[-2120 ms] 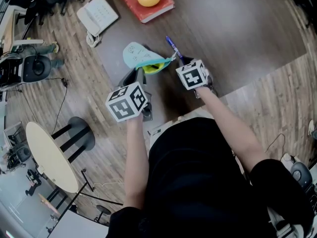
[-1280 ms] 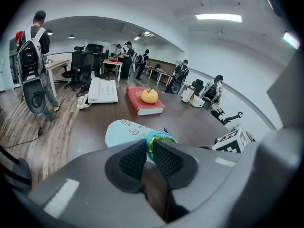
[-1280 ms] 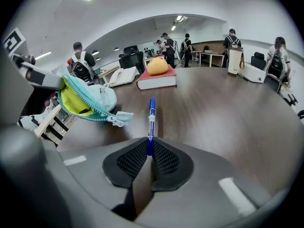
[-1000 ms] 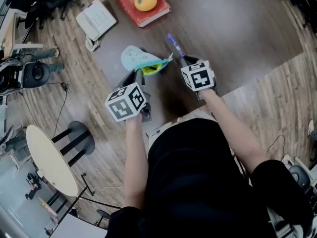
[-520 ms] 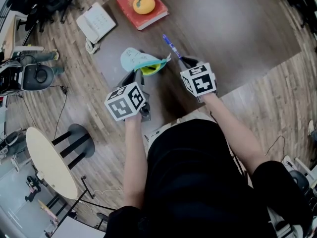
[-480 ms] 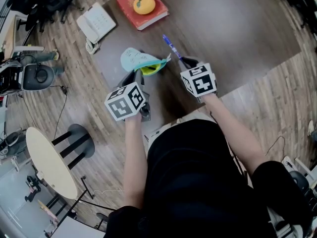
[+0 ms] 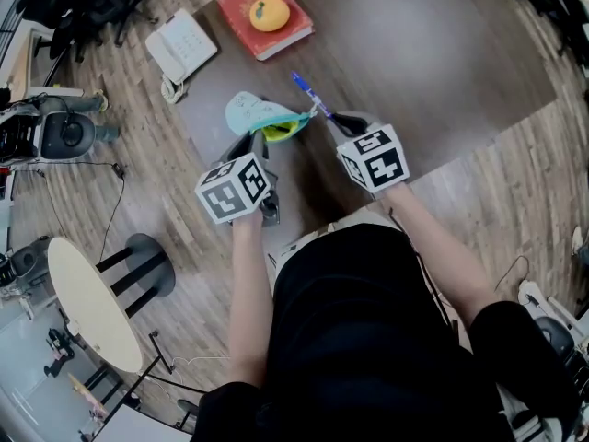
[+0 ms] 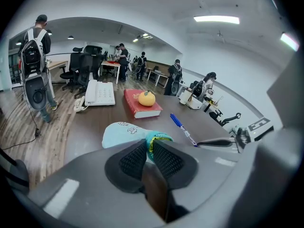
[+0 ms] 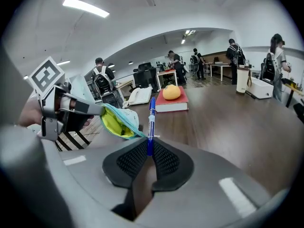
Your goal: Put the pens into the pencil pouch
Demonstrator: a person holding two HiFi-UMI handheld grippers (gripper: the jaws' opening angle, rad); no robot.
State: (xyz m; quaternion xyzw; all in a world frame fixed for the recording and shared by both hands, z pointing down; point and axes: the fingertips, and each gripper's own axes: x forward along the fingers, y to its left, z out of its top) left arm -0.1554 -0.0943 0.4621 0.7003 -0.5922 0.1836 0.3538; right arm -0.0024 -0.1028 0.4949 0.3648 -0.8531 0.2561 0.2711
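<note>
A light blue pencil pouch (image 7: 250,113) with a yellow-green lining lies on the dark table (image 7: 433,72), its open mouth facing right. My left gripper (image 7: 262,136) is shut on the pouch's rim, and in the left gripper view the fabric (image 8: 124,132) is pinched between the pads. My right gripper (image 7: 331,120) is shut on a blue pen (image 7: 306,92), held in the air just right of the pouch mouth. In the right gripper view the pen (image 9: 151,120) stands up from the pads, beside the open pouch (image 9: 116,122).
A red book (image 7: 267,28) with an orange fruit (image 7: 270,12) on it lies at the table's far side. A white telephone (image 7: 180,44) sits at the far left corner. A round stool (image 7: 147,251) stands on the floor at the left. People stand in the background.
My right gripper has risen with the pen, and the pen's far end has swung left toward the pouch mouth. The left gripper and pouch have stayed put.
</note>
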